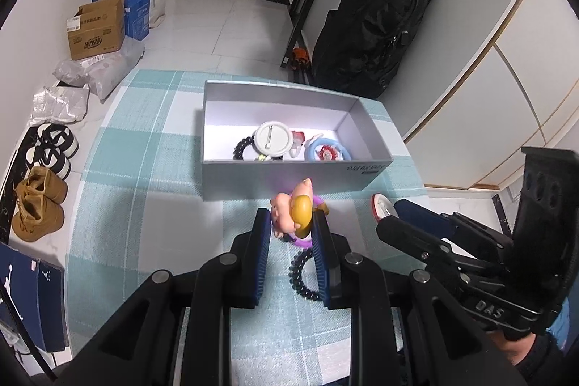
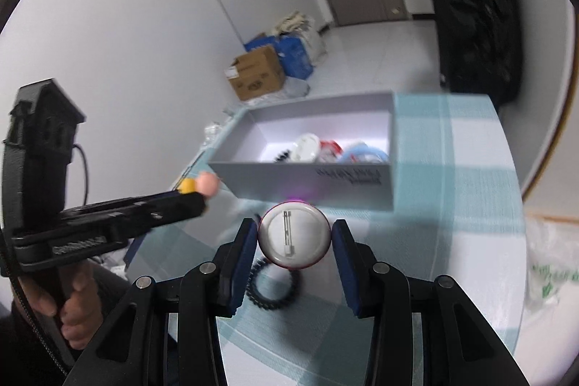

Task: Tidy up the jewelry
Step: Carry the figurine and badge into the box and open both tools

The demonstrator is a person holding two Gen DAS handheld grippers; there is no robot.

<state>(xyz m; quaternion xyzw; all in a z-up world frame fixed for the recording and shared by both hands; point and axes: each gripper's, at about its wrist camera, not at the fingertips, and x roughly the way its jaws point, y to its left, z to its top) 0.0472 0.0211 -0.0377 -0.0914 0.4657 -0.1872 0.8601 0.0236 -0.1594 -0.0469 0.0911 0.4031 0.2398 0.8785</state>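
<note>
My left gripper (image 1: 291, 227) is shut on a purple bracelet with a pink and yellow cartoon figure (image 1: 294, 214), held just above the cloth in front of the grey box (image 1: 217, 176). My right gripper (image 2: 294, 237) is shut on a round white pin badge with a red rim (image 2: 294, 237), also in front of the box (image 2: 300, 183). It shows in the left wrist view (image 1: 392, 212) at the right. A black beaded bracelet (image 1: 302, 274) lies on the cloth under both grippers (image 2: 271, 292). The box holds a white badge (image 1: 272, 140), a black bracelet and a blue ring (image 1: 327, 151).
The table carries a teal and white checked cloth (image 1: 144, 205). On the floor to the left are shoes (image 1: 38, 205), plastic bags and cardboard boxes (image 1: 96, 28). A black backpack (image 1: 372, 31) hangs behind the table. A plastic bag (image 2: 550, 274) lies at the right.
</note>
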